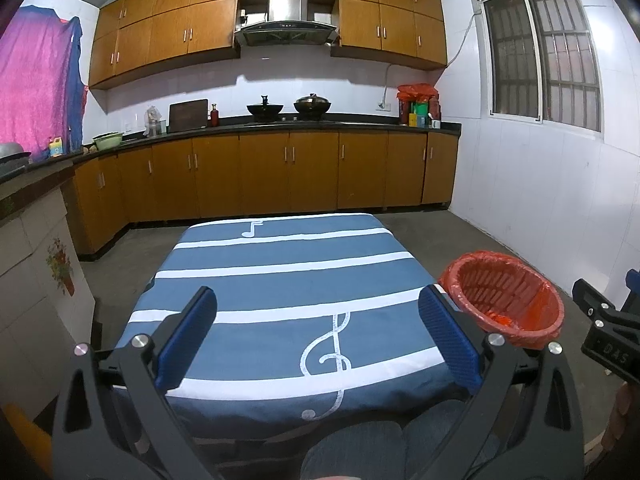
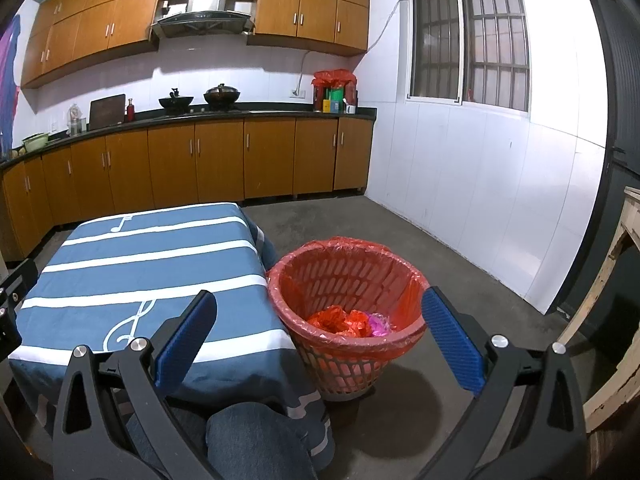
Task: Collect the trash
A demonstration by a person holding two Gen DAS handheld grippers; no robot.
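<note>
A waste basket (image 2: 348, 280) lined with a red plastic bag stands on the floor at the table's right side; it also shows in the left wrist view (image 1: 504, 296). Crumpled red and pink trash (image 2: 352, 322) lies at its bottom. A table with a blue cloth with white stripes and music notes (image 1: 280, 280) stands in front of me; it also shows in the right wrist view (image 2: 140, 272). My left gripper (image 1: 318, 312) is open and empty above the table's near part. My right gripper (image 2: 320, 316) is open and empty, held above the near side of the basket.
Wooden cabinets and a dark counter (image 1: 280, 124) with pots run along the far wall. A white tiled wall with a barred window (image 2: 468, 36) is on the right. A worn wooden frame (image 2: 616, 300) stands at the far right. My knees (image 2: 256, 440) are at the table's near edge.
</note>
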